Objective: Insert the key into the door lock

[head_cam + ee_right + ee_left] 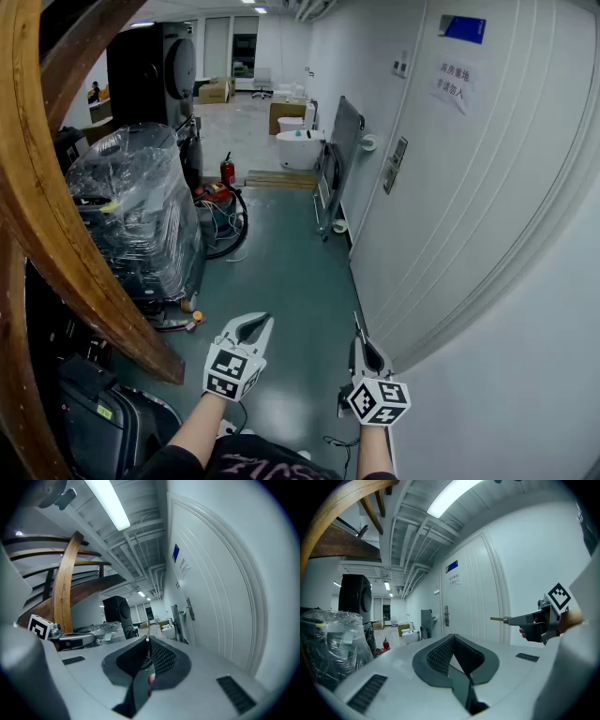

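The white door (450,187) fills the right wall, with its lock plate and handle (395,164) further down the corridor, well ahead of both grippers. My right gripper (359,337) is low beside the door, shut on a thin key (356,323) that sticks forward from its tips. The left gripper view shows that key (497,618) pointing toward the door lock (446,616). In the right gripper view the key (147,641) stands between the pads and the lock (189,609) is far off. My left gripper (255,323) hangs beside it, pads meeting at the tips (452,637), holding nothing.
A curved wooden beam (56,206) rises at the left. A plastic-wrapped pallet (141,206) and a black cabinet (150,70) line the corridor's left side. A red fire extinguisher (227,169), a white tub (300,148) and a leaning panel (337,155) stand ahead. A black case (103,422) lies near my left.
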The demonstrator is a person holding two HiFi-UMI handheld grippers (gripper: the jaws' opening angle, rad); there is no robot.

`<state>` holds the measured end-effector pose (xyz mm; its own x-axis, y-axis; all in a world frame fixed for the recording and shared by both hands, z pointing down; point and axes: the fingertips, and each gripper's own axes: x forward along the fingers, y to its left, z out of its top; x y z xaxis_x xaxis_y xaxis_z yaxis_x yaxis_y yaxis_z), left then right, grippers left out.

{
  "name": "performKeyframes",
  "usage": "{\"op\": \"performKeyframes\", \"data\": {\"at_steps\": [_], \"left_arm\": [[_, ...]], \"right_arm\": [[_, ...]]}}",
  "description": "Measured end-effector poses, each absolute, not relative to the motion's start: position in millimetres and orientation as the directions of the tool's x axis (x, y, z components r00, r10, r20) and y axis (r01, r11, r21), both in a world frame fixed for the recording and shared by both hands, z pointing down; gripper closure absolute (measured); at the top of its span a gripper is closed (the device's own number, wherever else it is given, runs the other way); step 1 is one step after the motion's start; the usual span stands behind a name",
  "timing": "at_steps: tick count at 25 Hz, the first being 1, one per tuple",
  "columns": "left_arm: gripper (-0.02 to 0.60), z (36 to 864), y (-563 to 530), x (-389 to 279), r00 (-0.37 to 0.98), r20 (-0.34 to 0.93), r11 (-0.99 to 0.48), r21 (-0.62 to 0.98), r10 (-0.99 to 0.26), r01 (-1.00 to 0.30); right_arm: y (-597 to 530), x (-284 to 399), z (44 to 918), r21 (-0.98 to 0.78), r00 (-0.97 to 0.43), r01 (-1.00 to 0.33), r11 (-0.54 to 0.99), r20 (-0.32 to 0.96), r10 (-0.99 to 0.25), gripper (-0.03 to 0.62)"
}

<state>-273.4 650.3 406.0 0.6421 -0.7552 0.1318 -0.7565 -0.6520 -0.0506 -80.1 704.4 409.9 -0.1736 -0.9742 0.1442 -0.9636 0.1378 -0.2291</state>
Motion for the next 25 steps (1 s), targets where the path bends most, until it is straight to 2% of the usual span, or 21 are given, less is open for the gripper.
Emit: {"op": "performKeyframes", "data": {"at_steps": [14, 25], "left_arm": [[0.569, 414, 649, -289, 0.643, 0.146, -0.654, -0.045, -0.752, -0.755], [0.569, 426, 645, -324, 0.639, 0.165, -0.651, -0.030, -0.751, -0.758]], "right_arm": [[700, -90, 410, -0.260, -0.174, -0.956, 0.138, 0.124, -0.977, 0.514], [689, -127, 417, -0.204, -0.183, -0.967, 0.152, 0.141, -0.973, 0.514]]}}
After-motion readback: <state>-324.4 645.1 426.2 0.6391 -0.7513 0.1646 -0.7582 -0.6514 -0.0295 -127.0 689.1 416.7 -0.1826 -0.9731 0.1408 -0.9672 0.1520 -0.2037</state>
